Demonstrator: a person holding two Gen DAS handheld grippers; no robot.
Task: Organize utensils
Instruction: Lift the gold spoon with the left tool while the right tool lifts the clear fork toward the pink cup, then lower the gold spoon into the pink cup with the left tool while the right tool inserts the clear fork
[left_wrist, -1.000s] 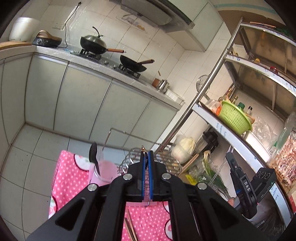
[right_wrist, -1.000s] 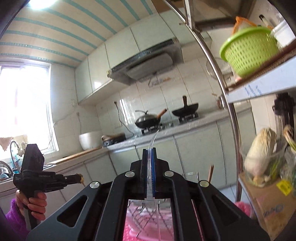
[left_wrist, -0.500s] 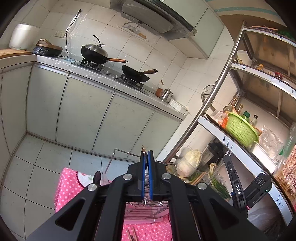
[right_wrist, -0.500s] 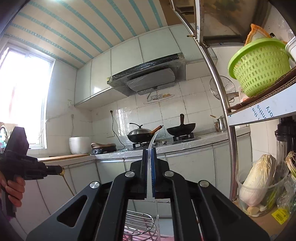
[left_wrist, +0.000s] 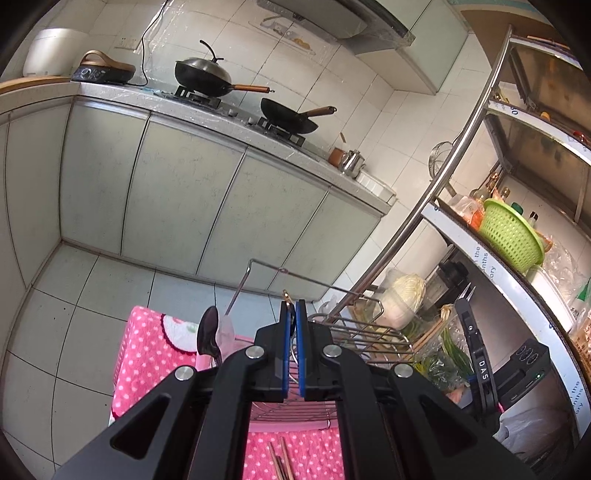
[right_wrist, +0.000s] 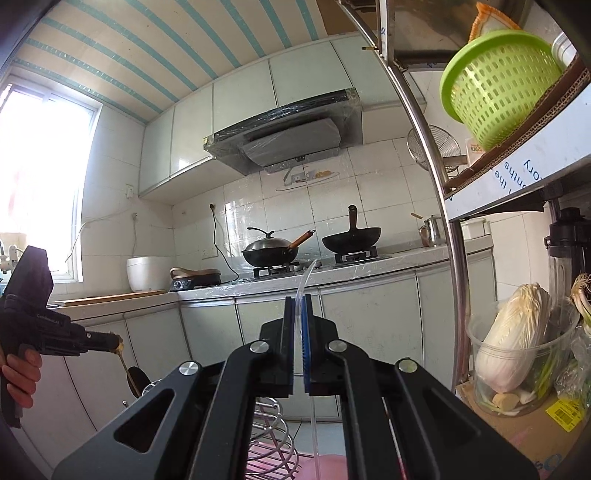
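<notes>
My left gripper (left_wrist: 291, 308) is shut on a gold-handled spoon; only the handle tip (left_wrist: 286, 294) pokes out above the pads. From the right wrist view the same gripper (right_wrist: 110, 341) holds the spoon with its dark bowl (right_wrist: 137, 380) hanging down over the wire rack (right_wrist: 269, 443). My right gripper (right_wrist: 299, 306) is shut on a clear plastic utensil (right_wrist: 308, 273) that sticks up and also runs down below the pads. The wire rack (left_wrist: 369, 332) sits on a pink dotted cloth (left_wrist: 147, 347). A pink cup (left_wrist: 225, 332) beside it holds a dark spoon (left_wrist: 207, 334).
Wooden chopsticks (left_wrist: 280, 461) lie on the cloth near me. A steel shelf unit (left_wrist: 480, 236) stands at the right with a green basket (left_wrist: 511, 232), cabbage (right_wrist: 513, 339) and bags. Counter with two woks (right_wrist: 314, 243) lies ahead. The right gripper's body (left_wrist: 480, 362) is by the shelf.
Both grippers have risen and tilted up with their utensils held. The left view has dropped back a little and shows the rack and cup again.
</notes>
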